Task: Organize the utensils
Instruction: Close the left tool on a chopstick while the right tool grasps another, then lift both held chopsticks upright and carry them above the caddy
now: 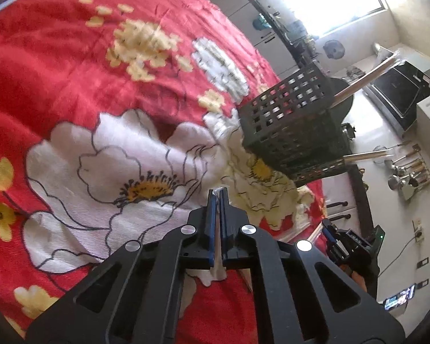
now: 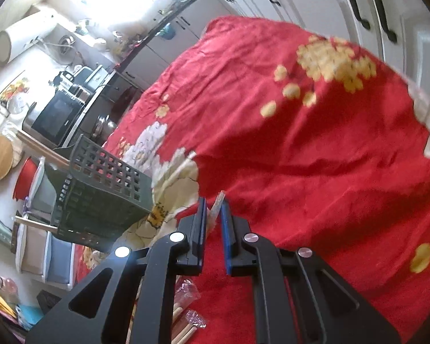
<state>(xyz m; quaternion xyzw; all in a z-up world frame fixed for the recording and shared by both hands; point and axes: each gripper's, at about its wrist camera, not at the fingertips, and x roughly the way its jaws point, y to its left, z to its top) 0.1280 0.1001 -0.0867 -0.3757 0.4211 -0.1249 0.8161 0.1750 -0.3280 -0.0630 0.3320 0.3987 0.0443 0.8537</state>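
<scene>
A dark green perforated basket (image 1: 289,120) (image 2: 100,189) stands tilted in view on a red floral cloth (image 1: 71,71) (image 2: 301,143), with wooden-handled utensils (image 1: 367,78) (image 2: 40,147) sticking out of it. My left gripper (image 1: 217,193) is shut on a thin utensil in clear plastic wrap (image 1: 216,258), a short way in front of the basket. My right gripper (image 2: 214,205) is shut on another wrapped utensil (image 2: 216,206), to the right of the basket. In the left wrist view the right gripper (image 1: 328,233) shows low beside the table edge.
Several wrapped wooden-handled utensils (image 2: 186,321) lie on the cloth under my right gripper. Beyond the table edge are a microwave (image 2: 57,117), white cabinets (image 2: 329,5) and ladles hanging on a wall (image 1: 410,172). The cloth stretches bare to the far side.
</scene>
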